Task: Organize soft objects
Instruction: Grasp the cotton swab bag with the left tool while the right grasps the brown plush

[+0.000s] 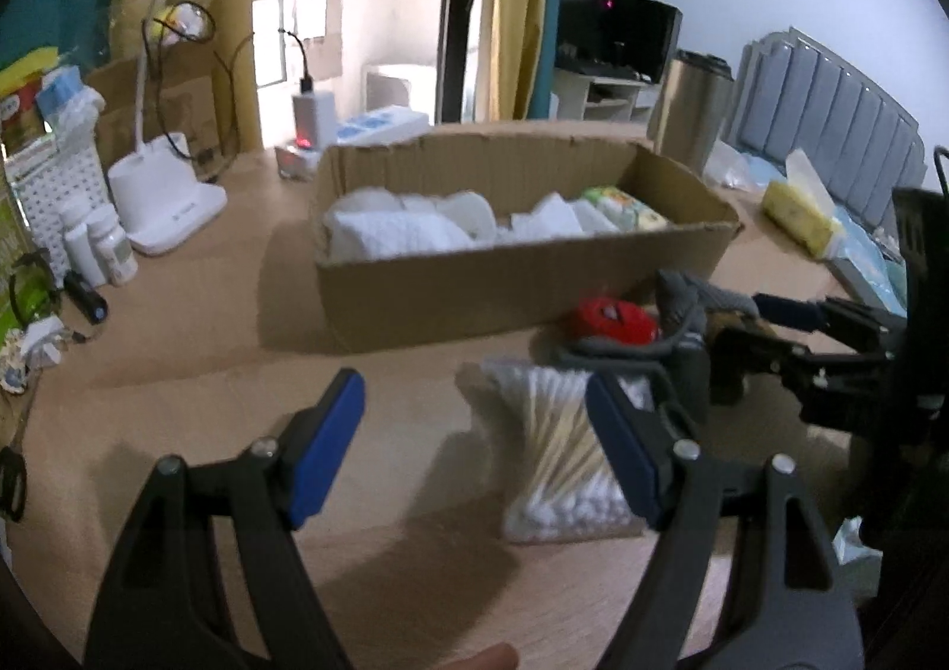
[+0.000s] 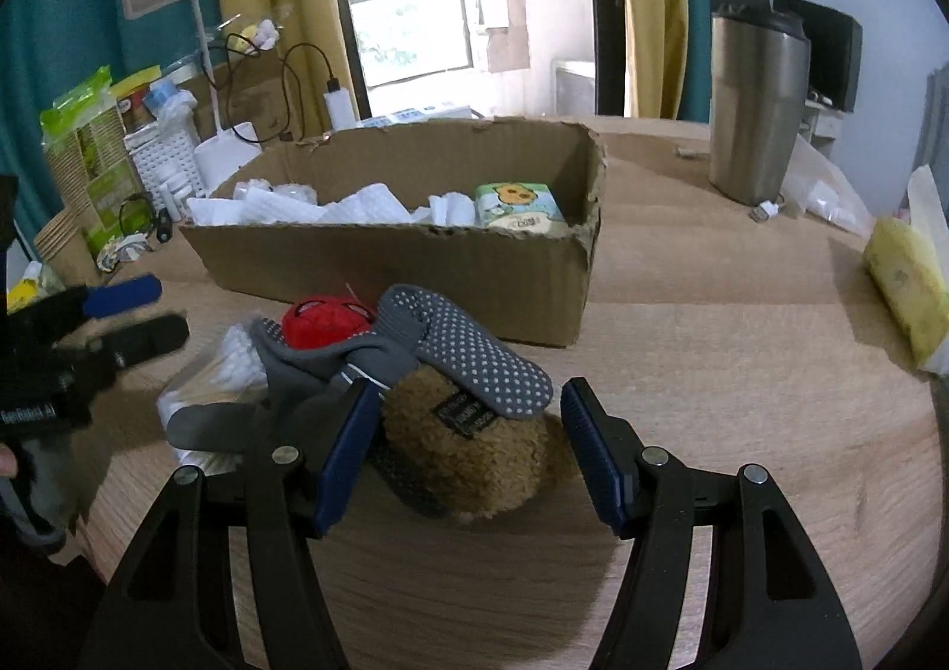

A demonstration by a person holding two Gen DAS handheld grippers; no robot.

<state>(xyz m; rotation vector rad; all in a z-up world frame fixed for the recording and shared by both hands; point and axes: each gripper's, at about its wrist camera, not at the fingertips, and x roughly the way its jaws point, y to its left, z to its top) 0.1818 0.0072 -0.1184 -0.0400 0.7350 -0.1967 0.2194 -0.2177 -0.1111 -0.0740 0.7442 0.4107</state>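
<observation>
A cardboard box (image 1: 522, 278) (image 2: 415, 267) on the wooden table holds white cloths (image 1: 391, 231) and a tissue pack (image 2: 519, 204). In front of it lie a bag of cotton swabs (image 1: 557, 450) (image 2: 207, 379), a red plush ball (image 1: 614, 317) (image 2: 323, 323), a grey dotted sock (image 2: 468, 353) and a brown plush toy (image 2: 474, 456). My left gripper (image 1: 474, 444) is open, its right finger over the swab bag. My right gripper (image 2: 468, 450) is open with its fingers either side of the brown plush.
A white desk lamp (image 1: 166, 201), bottles (image 1: 101, 243) and a white basket (image 1: 53, 195) stand at the left. A steel tumbler (image 2: 756, 107) and a yellow tissue pack (image 2: 907, 284) are at the right. A power bank (image 1: 311, 118) sits behind the box.
</observation>
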